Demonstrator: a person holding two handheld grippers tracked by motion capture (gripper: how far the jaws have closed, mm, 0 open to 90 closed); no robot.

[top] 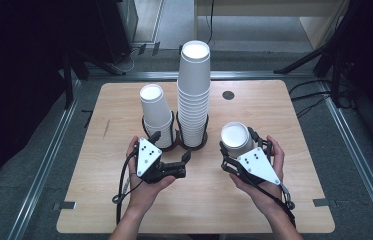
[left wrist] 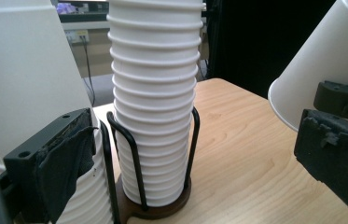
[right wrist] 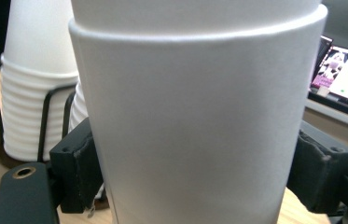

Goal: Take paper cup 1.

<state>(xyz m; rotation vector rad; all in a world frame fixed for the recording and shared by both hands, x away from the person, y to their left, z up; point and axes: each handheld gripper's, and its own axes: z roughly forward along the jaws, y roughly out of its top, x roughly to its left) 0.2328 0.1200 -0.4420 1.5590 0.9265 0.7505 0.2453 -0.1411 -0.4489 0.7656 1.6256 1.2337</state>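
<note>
On the wooden table (top: 124, 200), my right gripper (top: 239, 155) holds a white paper cup (top: 236, 139) upside down, its jaws pressed on both sides of the cup. My left gripper (top: 181, 162) is wide, with nothing between its jaws, just beside the wire rack (top: 175, 145) with the short stack (top: 157, 115) and the tall stack (top: 193, 95). No writing can be read on the cups. Near the front edge the table has free room.
</note>
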